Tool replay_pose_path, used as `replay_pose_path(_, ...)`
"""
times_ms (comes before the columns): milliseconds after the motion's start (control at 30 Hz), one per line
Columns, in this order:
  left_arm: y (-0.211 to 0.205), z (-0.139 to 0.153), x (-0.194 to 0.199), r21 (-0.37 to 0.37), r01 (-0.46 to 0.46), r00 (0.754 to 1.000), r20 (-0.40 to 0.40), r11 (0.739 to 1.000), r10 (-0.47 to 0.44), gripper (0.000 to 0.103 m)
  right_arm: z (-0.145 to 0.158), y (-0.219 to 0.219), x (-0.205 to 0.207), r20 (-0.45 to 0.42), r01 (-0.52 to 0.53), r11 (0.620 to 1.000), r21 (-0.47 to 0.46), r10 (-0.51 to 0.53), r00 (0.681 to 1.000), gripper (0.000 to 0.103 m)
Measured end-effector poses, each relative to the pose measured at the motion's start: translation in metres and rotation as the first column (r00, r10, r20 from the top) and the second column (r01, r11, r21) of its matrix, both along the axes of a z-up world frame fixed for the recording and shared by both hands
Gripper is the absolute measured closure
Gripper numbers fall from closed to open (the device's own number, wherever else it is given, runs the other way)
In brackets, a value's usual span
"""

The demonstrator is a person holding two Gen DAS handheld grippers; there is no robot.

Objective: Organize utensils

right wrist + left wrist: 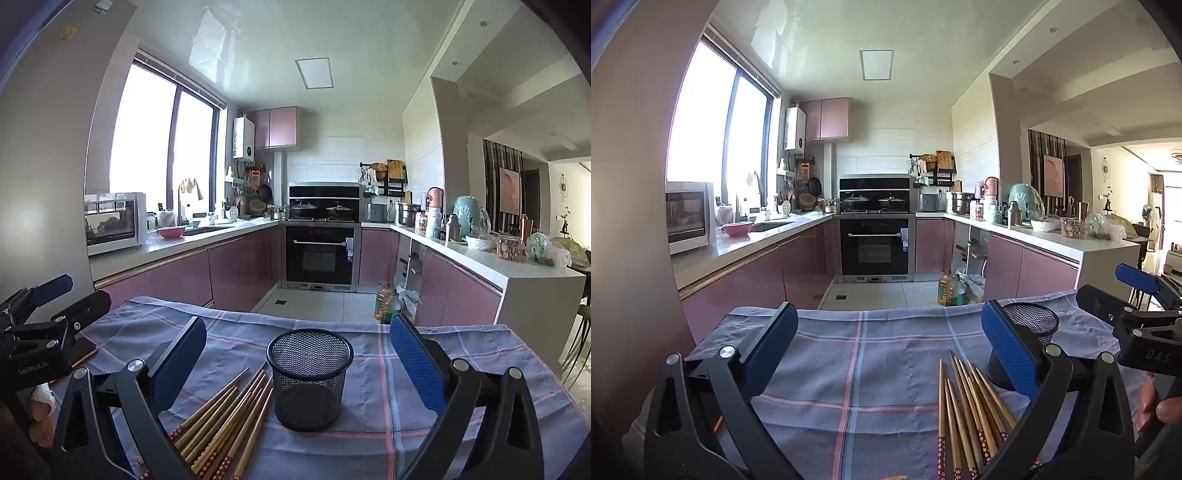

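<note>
My left gripper (886, 339): jaws spread wide, nothing between them.
My right gripper (299, 354): jaws wide too, empty, the cup showing between the fingers.
Chopsticks (225, 417): loose pile on the checked cloth (388, 443).
Mesh cup (309, 380): upright, just right of the pile.

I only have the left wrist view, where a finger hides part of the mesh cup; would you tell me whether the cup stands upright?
Observer: Yes, the right wrist view shows the cup whole, upright and empty.
Operator: Thanks. Do the chopsticks touch it?
Observer: The chopsticks lie fanned to its left, tips near its wall; contact is unclear.
Operator: Is the right gripper near it?
Observer: The right gripper is open, the cup between its fingers, untouched.
</note>
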State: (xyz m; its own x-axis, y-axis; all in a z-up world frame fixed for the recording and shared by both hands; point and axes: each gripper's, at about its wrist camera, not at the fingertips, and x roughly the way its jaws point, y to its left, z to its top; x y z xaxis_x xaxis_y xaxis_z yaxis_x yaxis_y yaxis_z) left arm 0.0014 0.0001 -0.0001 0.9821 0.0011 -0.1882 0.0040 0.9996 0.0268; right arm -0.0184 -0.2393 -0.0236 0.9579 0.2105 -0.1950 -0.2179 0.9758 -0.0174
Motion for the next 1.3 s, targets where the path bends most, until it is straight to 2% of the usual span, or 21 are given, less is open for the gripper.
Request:
replay_pose_path(367,-0.013,0.0,0.006,0.012,-0.004,1.0,0.026,1.0,0.004,0.005,0.002,0.0,-0.003,0.023,0.01,1.0,0.008,-0.01,1.0,0.007)
replay_pose_path(433,-0.005,-0.004,-0.003,0.01,0.008,0.998,0.067,1.0,-0.009,0.005,0.0,0.001,-0.003,0.036,0.014,1.0,0.018,-0.014,0.999,0.007)
replay_pose_path(567,-0.006,-0.002,-0.007,0.005,0.011,0.997,0.079,1.0,-0.011,0.005,-0.001,0.002,-0.004,0.043,0.017,1.0,0.024,-0.018,0.999,0.007)
replay_pose_path(1300,-0.007,0.001,-0.011,0.002,0.02,0.996,0.085,1.0,-0.02,0.005,-0.001,-0.001,-0.004,0.053,0.012,0.999,0.034,-0.014,0.998,0.007)
